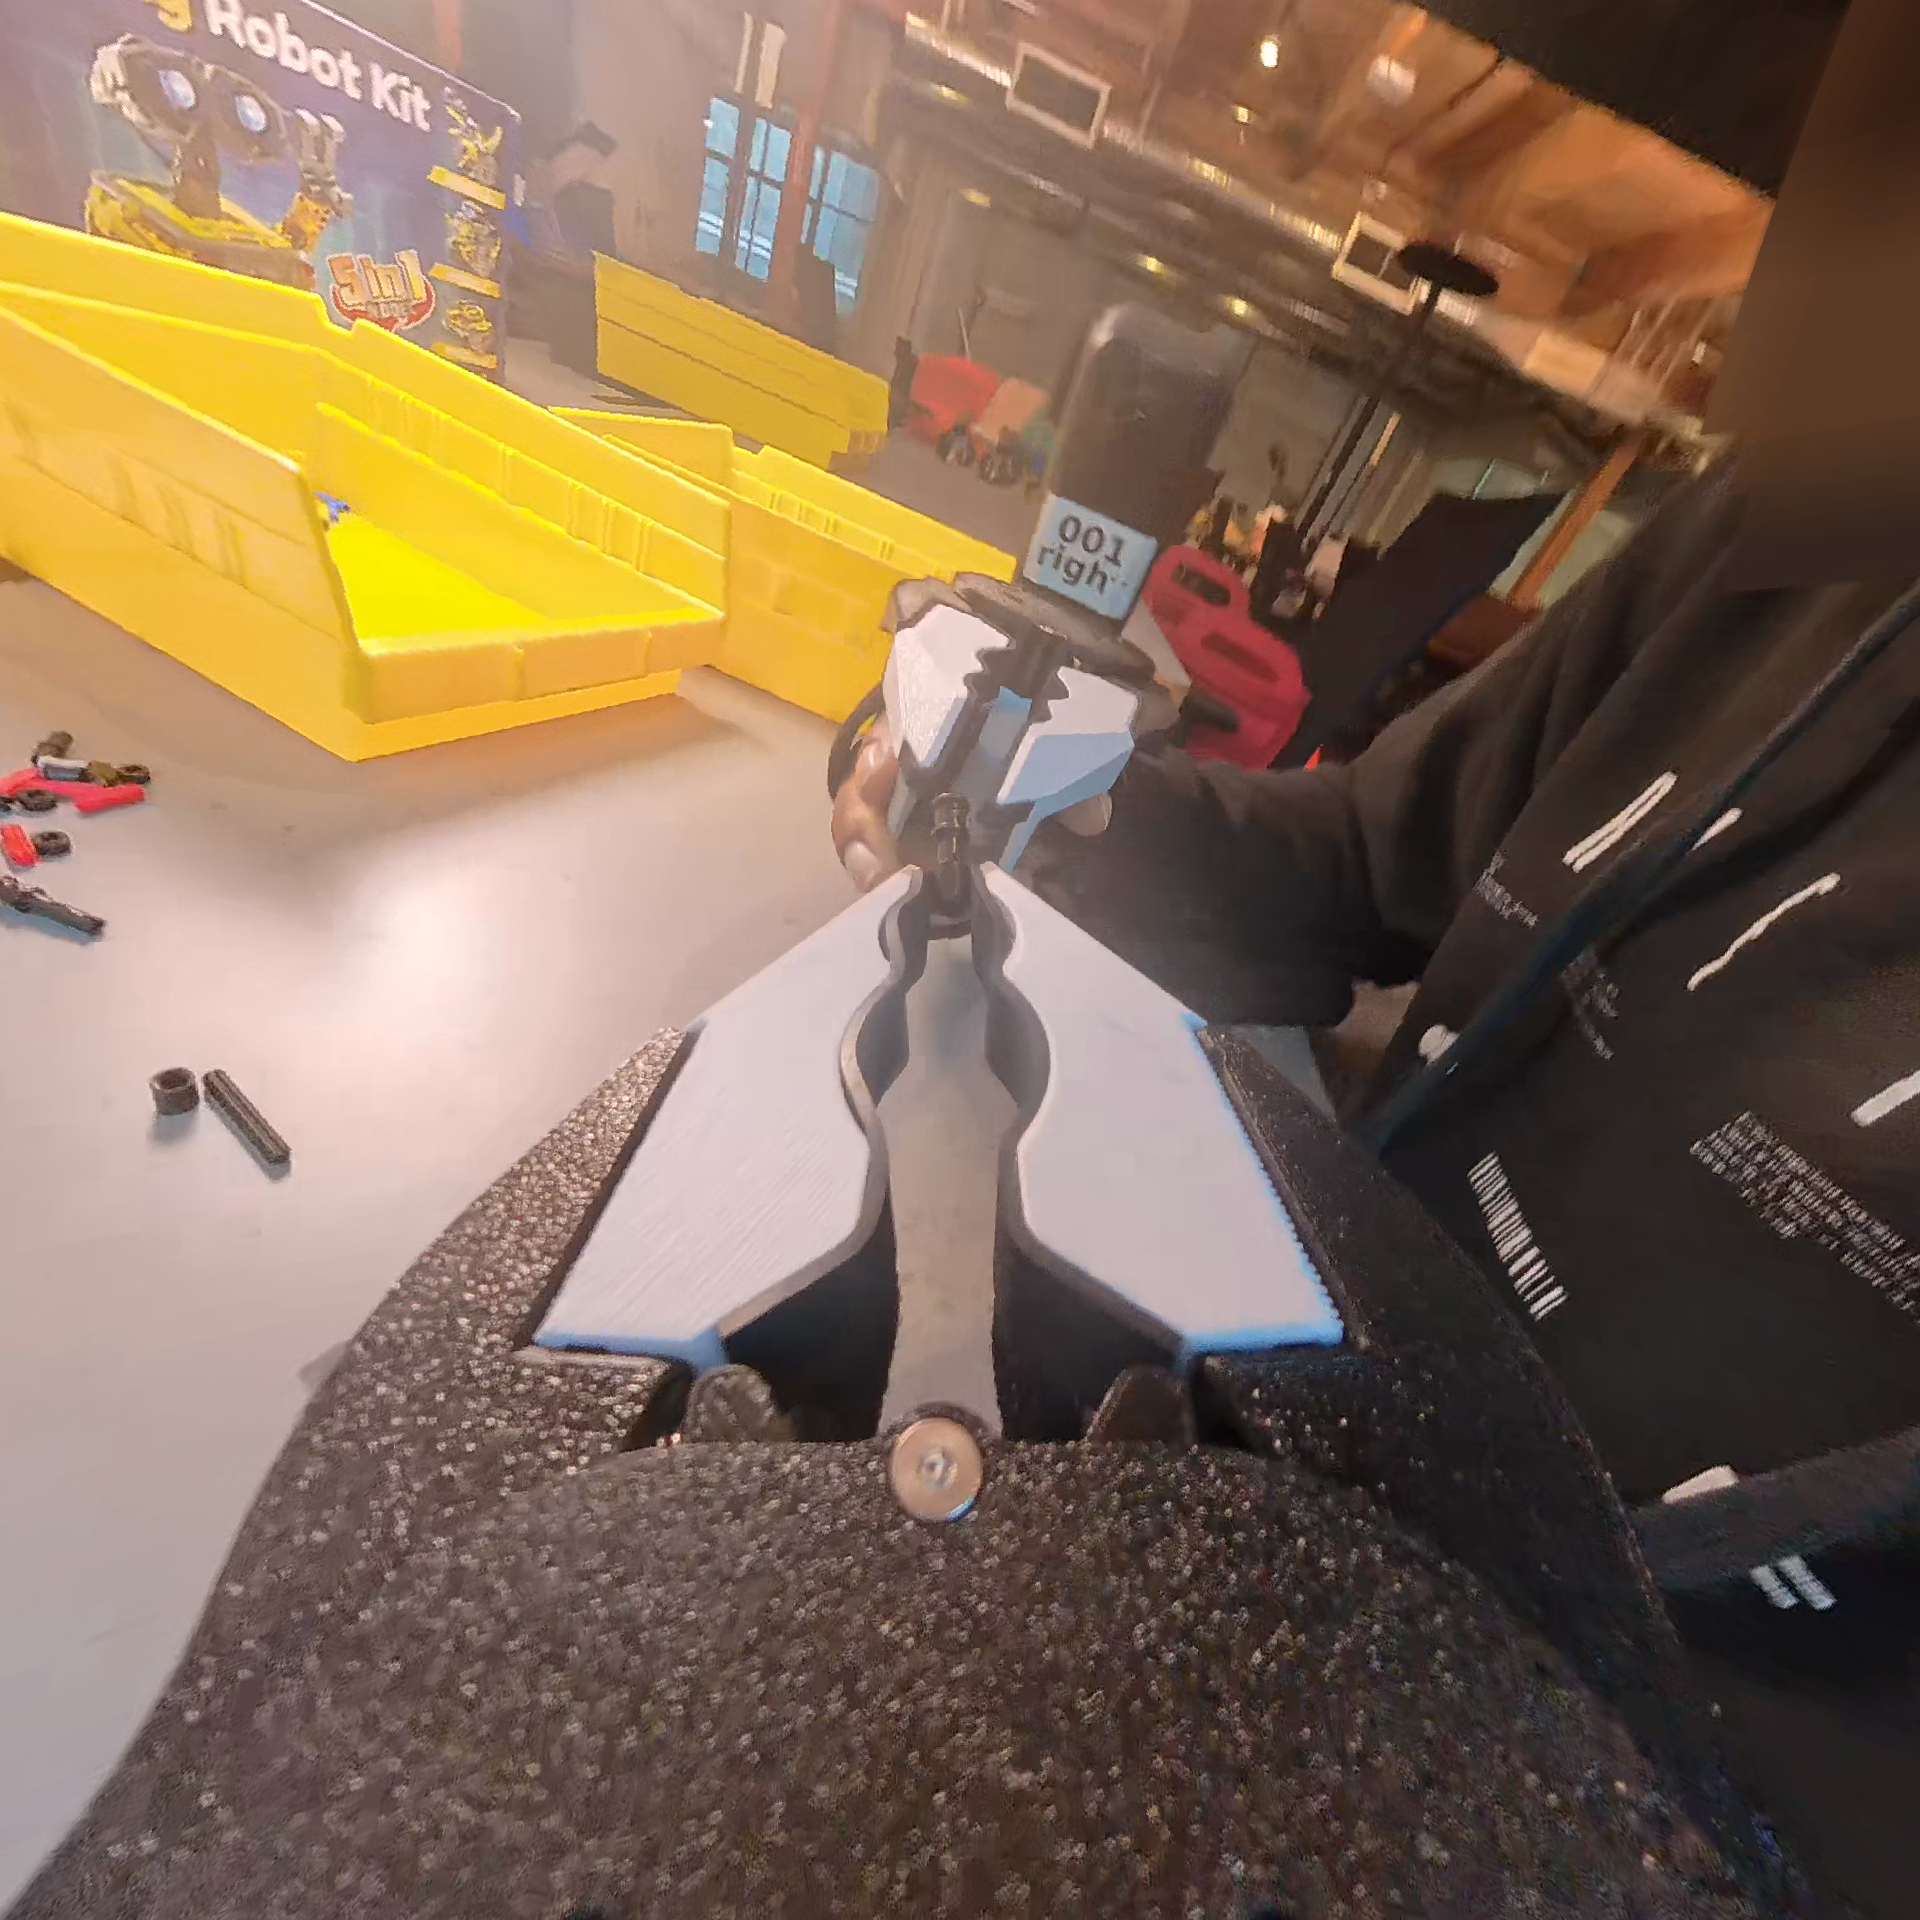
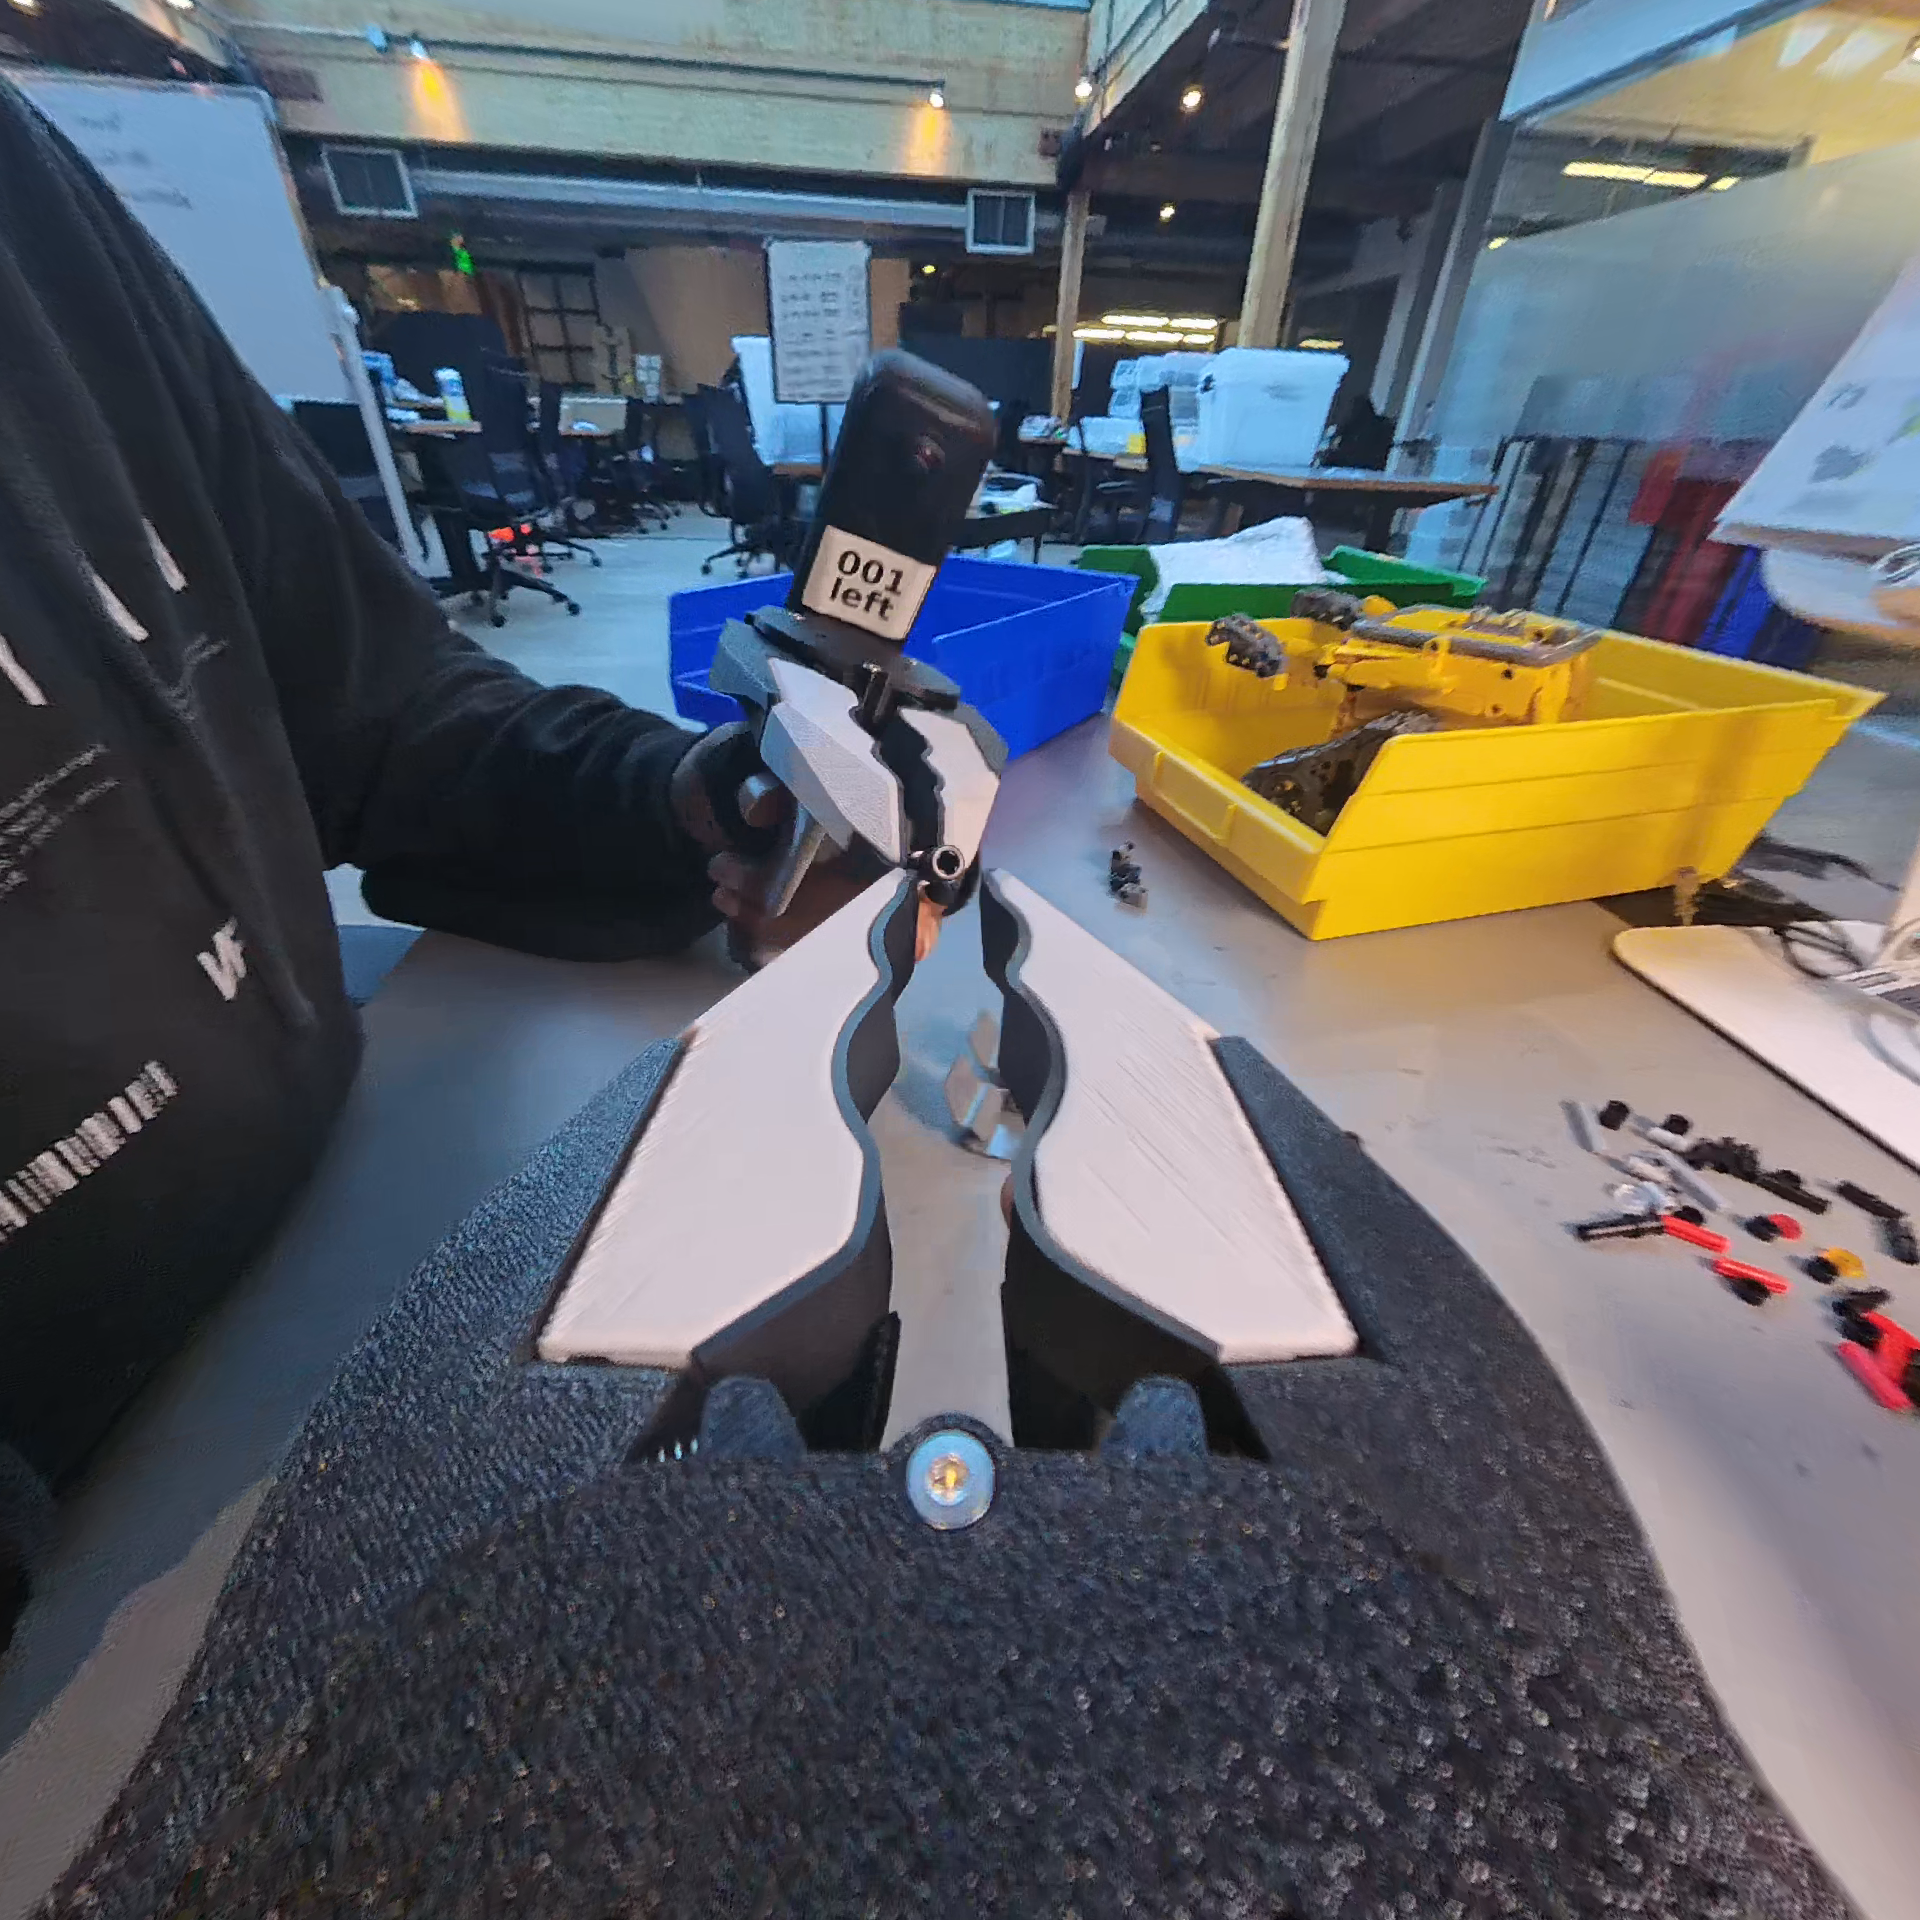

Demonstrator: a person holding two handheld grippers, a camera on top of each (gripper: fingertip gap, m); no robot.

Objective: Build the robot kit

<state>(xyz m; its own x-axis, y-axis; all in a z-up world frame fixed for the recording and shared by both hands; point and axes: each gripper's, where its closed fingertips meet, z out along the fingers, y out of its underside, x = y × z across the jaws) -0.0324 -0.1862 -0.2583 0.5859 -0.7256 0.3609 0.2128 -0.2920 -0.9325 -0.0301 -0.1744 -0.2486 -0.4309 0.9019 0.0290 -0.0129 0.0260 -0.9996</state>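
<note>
We hold both grippers tip to tip above the grey surface point(image 1: 416, 1039). The left gripper point(image 1: 940, 914) has its ridged pale fingers clamped on a small black pin-like part point(image 1: 948, 831), glossy and tubular. The right gripper point(image 2: 948, 894) meets that part; whether its fingers grip it we cannot tell. Yellow plastic bins point(image 1: 416, 582) stand near the far edge.

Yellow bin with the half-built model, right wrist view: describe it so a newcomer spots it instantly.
On the grey table, look right of the blue bin. The yellow bin sits there, in front of the green bin. It alone holds a yellow and black brick-built model.
</note>
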